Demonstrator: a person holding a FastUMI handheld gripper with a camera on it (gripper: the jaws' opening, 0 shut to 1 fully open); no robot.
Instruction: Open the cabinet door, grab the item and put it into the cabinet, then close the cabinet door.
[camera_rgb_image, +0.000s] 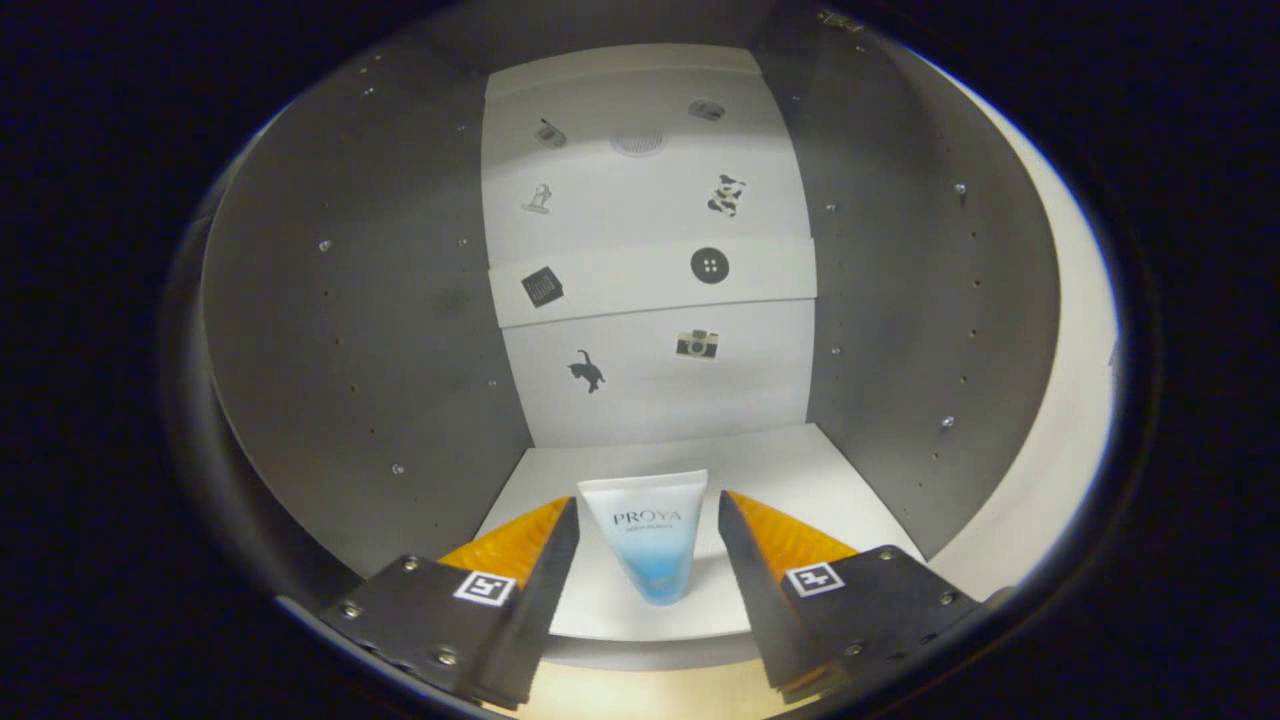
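I look into the open cabinet (350, 330), with grey side walls and a white back panel carrying small black stickers. A white tube that fades to blue at its narrow end (648, 535) lies on the cabinet's white floor (800, 470), wide crimped end pointing inward. My gripper (648, 510) is open, its two fingers on either side of the tube. There is a clear gap between each finger and the tube, so neither finger touches it.
A white shelf (655, 280) crosses the back of the cabinet at mid height. The cabinet's pale front edge (1075, 400) curves down the right side. A tan surface shows below the cabinet floor, between the fingers' bases.
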